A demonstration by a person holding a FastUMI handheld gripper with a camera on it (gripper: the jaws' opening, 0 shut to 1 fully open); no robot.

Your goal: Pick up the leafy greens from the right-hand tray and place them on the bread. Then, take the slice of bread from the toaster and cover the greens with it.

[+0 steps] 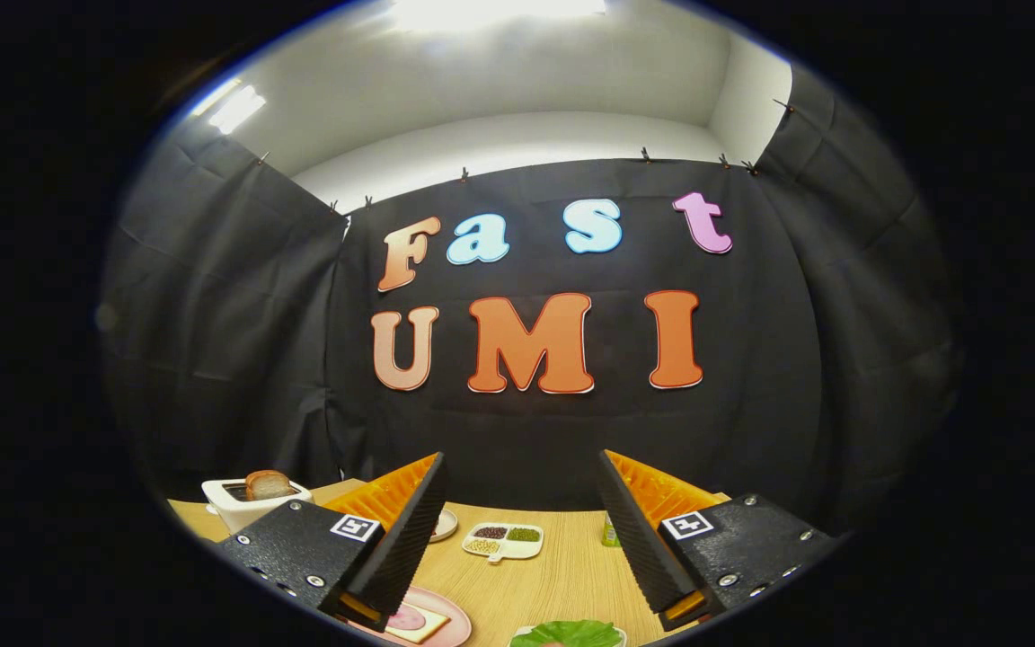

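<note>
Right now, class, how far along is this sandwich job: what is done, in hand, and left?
Nothing looks done yet. The gripper is open and holds nothing. The leafy greens lie on their tray just ahead of the fingers. The pink plate carries bread without greens. The bread slice stands in the toaster. Both steps remain.

No txt or nos. I can read on the table (562, 575) items; can (610, 532) label too small. Only signs: b/w square tag markers, left marker (355, 527) and right marker (685, 525), on the gripper (520, 455), fingers spread wide.
</note>
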